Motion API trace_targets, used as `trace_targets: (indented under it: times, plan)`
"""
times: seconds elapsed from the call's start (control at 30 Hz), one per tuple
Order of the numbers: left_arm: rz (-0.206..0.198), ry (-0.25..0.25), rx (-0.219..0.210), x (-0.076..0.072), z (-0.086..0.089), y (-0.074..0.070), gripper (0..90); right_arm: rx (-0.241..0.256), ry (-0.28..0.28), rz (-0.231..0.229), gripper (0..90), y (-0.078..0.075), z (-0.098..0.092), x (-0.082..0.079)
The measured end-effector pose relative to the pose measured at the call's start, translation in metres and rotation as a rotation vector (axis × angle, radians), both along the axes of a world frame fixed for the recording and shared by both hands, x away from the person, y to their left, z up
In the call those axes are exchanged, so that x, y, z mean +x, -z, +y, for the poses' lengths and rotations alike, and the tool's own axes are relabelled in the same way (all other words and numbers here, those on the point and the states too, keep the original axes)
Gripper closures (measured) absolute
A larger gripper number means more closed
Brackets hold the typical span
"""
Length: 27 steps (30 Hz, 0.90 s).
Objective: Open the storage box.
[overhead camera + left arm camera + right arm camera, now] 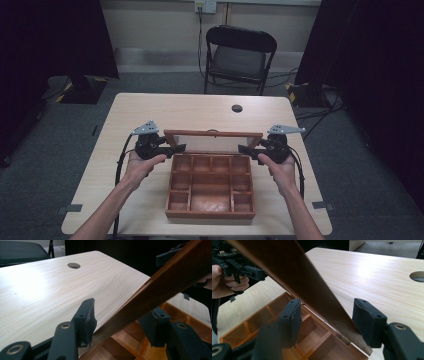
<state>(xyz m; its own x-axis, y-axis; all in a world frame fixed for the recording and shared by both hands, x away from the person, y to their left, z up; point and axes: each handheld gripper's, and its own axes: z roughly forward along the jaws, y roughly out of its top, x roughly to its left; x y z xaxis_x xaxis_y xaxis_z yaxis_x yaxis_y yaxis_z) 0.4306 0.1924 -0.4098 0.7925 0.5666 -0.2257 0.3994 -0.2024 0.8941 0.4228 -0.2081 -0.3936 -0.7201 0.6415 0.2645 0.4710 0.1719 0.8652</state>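
While the lid [213,134] of the wooden box [210,186] stands raised on its rear hinge, roughly upright and tilted a bit, the job is judged approx. halfway: whether it is being opened or shut can't be told. Its long axis runs left-right across the bench [150,107], w/ the box at the near centre, compartments apparently empty. The left gripper [170,148] and right gripper [248,148] are set at the lid's ends, jaws spread either side of the edge, not clamped.
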Motion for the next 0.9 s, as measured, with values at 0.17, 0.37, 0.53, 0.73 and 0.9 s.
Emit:
trace_targets:
  times: [0.17, 0.37, 0.53, 0.73, 0.9]
  plan:
    - [0.008, -0.008, -0.003, 0.004, -0.001, 0.002, 48.2, -0.004, 0.007, 0.005, 40.3, 0.002, 0.000, 0.003]
    - [0.012, -0.020, 0.003, 0.008, -0.001, 0.005, 48.9, -0.008, 0.021, 0.016, 40.3, 0.006, -0.001, 0.008]
    - [0.017, -0.027, 0.006, 0.012, 0.000, 0.007, 50.0, -0.005, 0.024, 0.022, 40.6, 0.010, -0.001, 0.013]
    - [0.012, -0.027, 0.009, 0.015, 0.001, 0.008, 51.4, -0.013, 0.030, 0.027, 41.3, 0.015, 0.000, 0.018]
    - [0.015, -0.033, 0.001, 0.016, 0.000, 0.009, 51.6, -0.011, 0.035, 0.031, 41.4, 0.019, 0.002, 0.021]
